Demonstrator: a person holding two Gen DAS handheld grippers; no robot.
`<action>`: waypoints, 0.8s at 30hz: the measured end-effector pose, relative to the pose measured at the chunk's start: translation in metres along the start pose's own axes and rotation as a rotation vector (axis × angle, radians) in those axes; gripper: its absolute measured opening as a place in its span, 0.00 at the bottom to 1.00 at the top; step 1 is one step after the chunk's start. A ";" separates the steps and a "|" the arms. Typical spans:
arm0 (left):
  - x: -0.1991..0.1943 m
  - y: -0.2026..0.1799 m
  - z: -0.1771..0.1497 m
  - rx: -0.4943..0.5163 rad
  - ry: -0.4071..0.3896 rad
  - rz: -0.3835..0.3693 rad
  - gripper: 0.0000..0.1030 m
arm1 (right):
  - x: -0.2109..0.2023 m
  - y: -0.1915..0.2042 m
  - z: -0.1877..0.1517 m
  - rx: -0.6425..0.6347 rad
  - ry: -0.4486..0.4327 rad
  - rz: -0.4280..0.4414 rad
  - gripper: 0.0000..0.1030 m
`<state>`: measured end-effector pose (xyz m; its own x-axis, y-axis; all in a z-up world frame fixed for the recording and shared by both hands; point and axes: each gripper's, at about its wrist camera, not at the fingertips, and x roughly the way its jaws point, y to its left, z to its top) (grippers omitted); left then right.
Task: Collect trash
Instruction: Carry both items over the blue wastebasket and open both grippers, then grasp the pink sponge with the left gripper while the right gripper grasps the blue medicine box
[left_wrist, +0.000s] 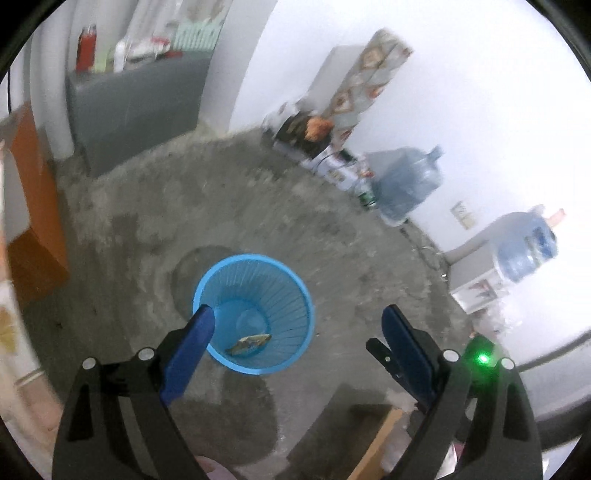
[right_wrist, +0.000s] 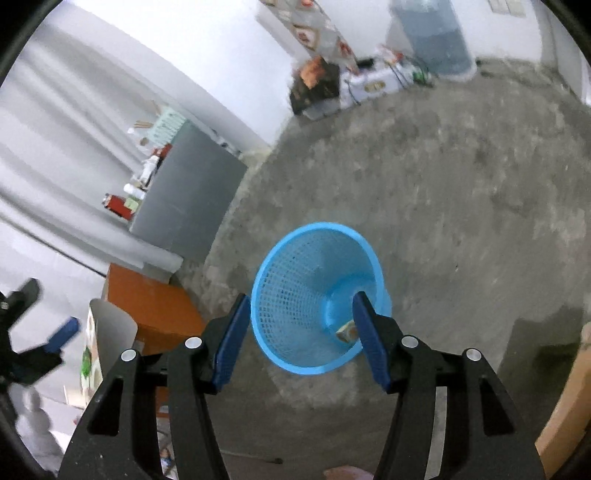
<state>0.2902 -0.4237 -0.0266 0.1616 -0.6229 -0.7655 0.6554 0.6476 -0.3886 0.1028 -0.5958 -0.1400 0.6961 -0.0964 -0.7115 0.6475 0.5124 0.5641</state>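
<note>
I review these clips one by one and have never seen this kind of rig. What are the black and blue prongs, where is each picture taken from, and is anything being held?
There is no robot here. A person carries a hand-held two-finger gripper in each hand, each with a fisheye camera looking along its fingers. One picture is from the left gripper, the other from the right gripper. The black arms with blue pads are those fingers. Both look down at a blue mesh basket standing on a rough concrete floor. A small crumpled wrapper lies in the basket's bottom. Both grippers are open and hold nothing.
</note>
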 end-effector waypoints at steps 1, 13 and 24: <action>-0.026 0.000 -0.005 0.021 -0.025 -0.019 0.87 | -0.010 0.006 -0.003 -0.023 -0.013 0.013 0.55; -0.293 0.094 -0.102 0.017 -0.390 0.143 0.87 | -0.097 0.109 -0.055 -0.377 -0.023 0.177 0.76; -0.376 0.183 -0.257 -0.241 -0.513 0.348 0.87 | -0.082 0.232 -0.137 -0.670 0.143 0.337 0.80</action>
<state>0.1594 0.0419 0.0581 0.7040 -0.4511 -0.5486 0.3281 0.8916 -0.3122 0.1534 -0.3526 -0.0085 0.7459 0.2450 -0.6194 0.0493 0.9070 0.4182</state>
